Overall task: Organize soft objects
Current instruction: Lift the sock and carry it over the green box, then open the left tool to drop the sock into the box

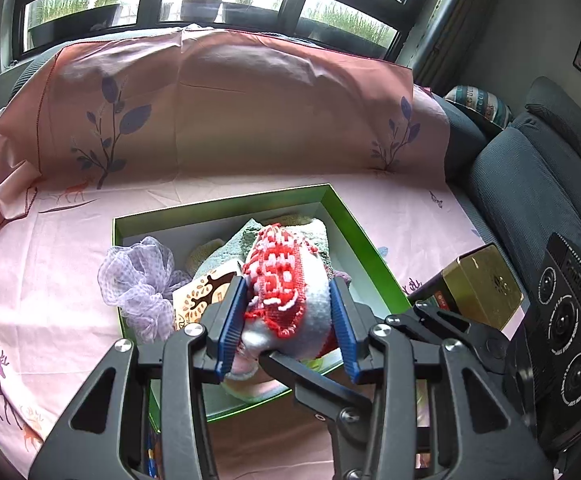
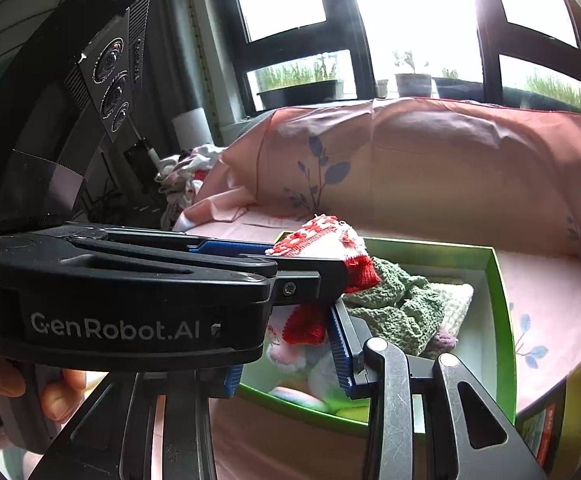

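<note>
A red and white knitted piece [image 1: 286,292] is held between the blue pads of my left gripper [image 1: 290,312], just above the green box [image 1: 354,228] on the pink sheet. The box holds a green knitted cloth [image 2: 398,304], a lilac mesh puff [image 1: 138,280], a card with a tree print [image 1: 206,292] and pastel soft items [image 2: 302,360]. In the right wrist view the left gripper [image 2: 306,264] crosses in front with the knitted piece [image 2: 322,236]. My right gripper [image 2: 286,356] is open, over the box's near edge, its left finger mostly hidden.
A gold box [image 1: 482,284] lies right of the green box. The sofa back draped in pink sheet [image 1: 226,112] rises behind. A grey sofa section [image 1: 530,176] is at right. A pile of clothes [image 2: 186,176] lies at far left.
</note>
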The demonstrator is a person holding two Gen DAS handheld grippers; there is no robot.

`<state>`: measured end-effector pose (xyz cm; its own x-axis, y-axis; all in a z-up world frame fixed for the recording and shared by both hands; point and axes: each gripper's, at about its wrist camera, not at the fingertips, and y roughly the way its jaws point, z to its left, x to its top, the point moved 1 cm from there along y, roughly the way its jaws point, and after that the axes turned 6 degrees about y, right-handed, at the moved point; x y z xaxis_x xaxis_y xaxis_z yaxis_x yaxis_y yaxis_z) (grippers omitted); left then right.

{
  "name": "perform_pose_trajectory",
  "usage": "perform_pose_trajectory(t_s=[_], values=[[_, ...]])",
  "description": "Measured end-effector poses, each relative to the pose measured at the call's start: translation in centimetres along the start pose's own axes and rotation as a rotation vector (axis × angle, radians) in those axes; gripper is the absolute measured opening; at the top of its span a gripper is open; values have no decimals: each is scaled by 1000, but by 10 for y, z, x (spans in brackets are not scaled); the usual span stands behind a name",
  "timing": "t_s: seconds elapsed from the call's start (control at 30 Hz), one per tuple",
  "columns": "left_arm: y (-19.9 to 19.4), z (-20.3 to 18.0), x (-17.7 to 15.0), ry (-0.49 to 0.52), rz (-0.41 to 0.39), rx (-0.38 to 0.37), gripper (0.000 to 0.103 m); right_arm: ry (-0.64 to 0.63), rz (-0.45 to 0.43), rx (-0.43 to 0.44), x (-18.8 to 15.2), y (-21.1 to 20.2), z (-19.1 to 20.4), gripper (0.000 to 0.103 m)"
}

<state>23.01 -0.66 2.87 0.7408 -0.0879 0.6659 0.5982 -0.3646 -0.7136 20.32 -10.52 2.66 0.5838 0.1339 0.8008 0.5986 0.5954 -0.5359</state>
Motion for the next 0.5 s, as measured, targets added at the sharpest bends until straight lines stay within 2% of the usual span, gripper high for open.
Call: perform_pose_trajectory(t_s=[0.2, 0.5], values=[[24, 12, 2, -56, 40, -11, 41, 25, 35, -22, -2, 19, -13, 39], [46, 19, 0, -62, 72, 23, 42, 43, 88, -52, -7, 38, -22, 39]])
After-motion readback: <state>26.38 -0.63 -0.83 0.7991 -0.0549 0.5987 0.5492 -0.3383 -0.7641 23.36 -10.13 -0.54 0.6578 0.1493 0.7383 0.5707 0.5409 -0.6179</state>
